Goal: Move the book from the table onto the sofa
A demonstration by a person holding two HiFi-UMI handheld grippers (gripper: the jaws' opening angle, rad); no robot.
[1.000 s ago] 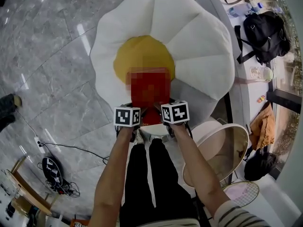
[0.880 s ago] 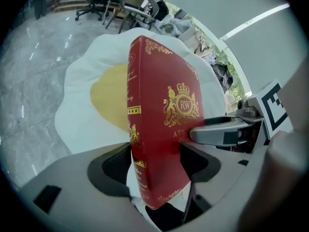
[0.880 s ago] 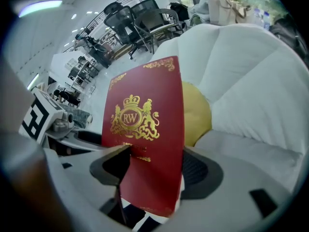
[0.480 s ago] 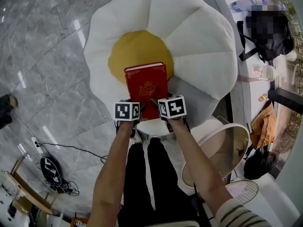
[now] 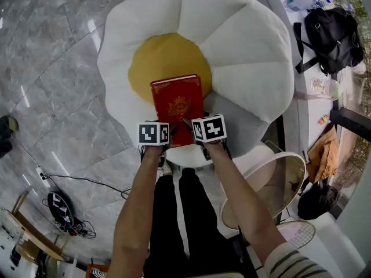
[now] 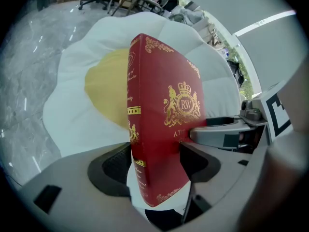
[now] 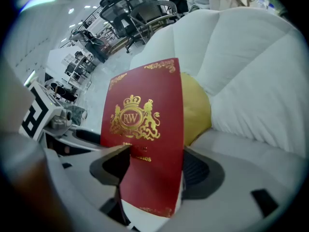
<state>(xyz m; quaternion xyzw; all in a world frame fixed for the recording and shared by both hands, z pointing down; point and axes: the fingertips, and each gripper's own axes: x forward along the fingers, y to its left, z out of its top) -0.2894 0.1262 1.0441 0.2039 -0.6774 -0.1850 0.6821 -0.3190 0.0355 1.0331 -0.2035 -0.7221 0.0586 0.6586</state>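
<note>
A red book (image 5: 178,107) with a gold crest is held over the front of the flower-shaped sofa (image 5: 243,51), reaching toward its yellow centre (image 5: 162,59). My left gripper (image 5: 164,147) is shut on the book's near left corner and spine (image 6: 137,144). My right gripper (image 5: 196,146) is shut on the near right edge (image 7: 149,144). In the left gripper view the right gripper (image 6: 227,134) shows beside the cover. In the right gripper view the left gripper (image 7: 53,122) shows at the left.
Grey marble floor (image 5: 52,68) lies left of the sofa. A round table (image 5: 272,178) stands at my right. A black backpack (image 5: 327,30) and a bottle (image 5: 301,3) lie at the far right. Cables (image 5: 64,207) trail at the lower left.
The book and both grippers have shifted a little further over the sofa, which now fills more of the head view. Both grips are unchanged.
</note>
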